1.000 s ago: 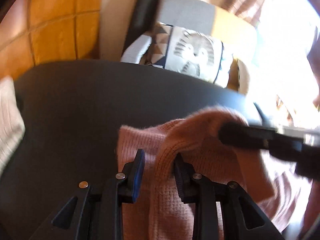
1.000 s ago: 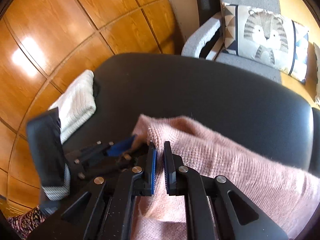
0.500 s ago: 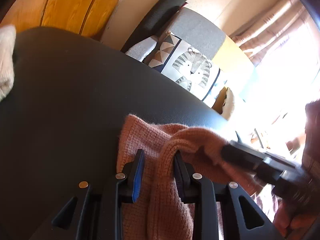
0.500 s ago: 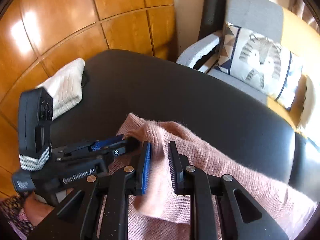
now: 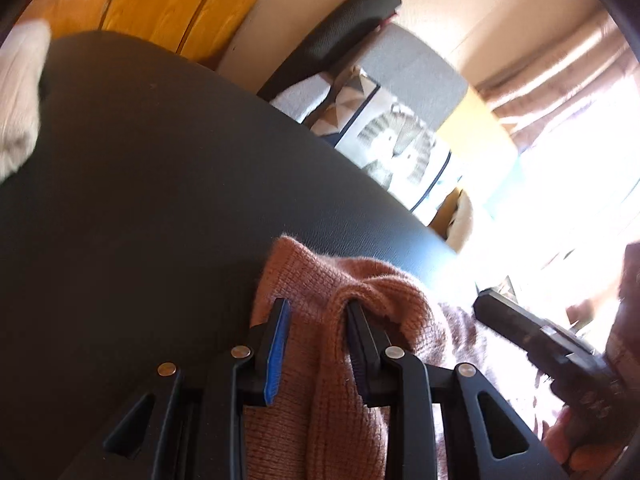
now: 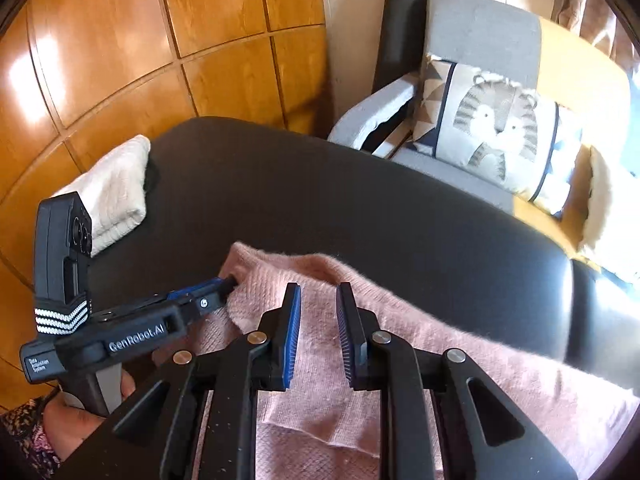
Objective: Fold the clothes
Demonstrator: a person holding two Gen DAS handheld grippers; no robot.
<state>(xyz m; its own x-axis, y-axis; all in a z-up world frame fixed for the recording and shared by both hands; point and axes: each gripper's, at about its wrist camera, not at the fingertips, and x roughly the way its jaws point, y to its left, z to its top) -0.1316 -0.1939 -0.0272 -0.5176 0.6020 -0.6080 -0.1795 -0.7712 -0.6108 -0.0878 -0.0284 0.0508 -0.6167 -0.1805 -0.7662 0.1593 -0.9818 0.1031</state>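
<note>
Far left on the black leather-look surface [image 6: 360,208]: folded cream knit garment [image 6: 112,188], at the edge by the orange wood-panel wall [image 6: 120,40]. Next, a hand [image 6: 80,416] grips the left tool [image 6: 226,285]; in its own wrist view the left tool [image 5: 316,320] is part open, a raised fold of the pink fuzzy knit sweater [image 6: 400,360] bunched between the fingers, cloth against both pads, so it has hold of the sweater [image 5: 340,312]. The sweater lies on the near part of the surface [image 5: 160,200], its corner pointing up-left. Centre: right tool [image 6: 318,300] fingers slightly apart, hovering over the sweater, gap between them showing flat cloth below, nothing gripped. In the left view the right tool's black body [image 5: 540,340] sits over the sweater's right part. Right: grey armchair [image 6: 480,40] with tiger-print cushion [image 6: 500,128] behind the surface.
</note>
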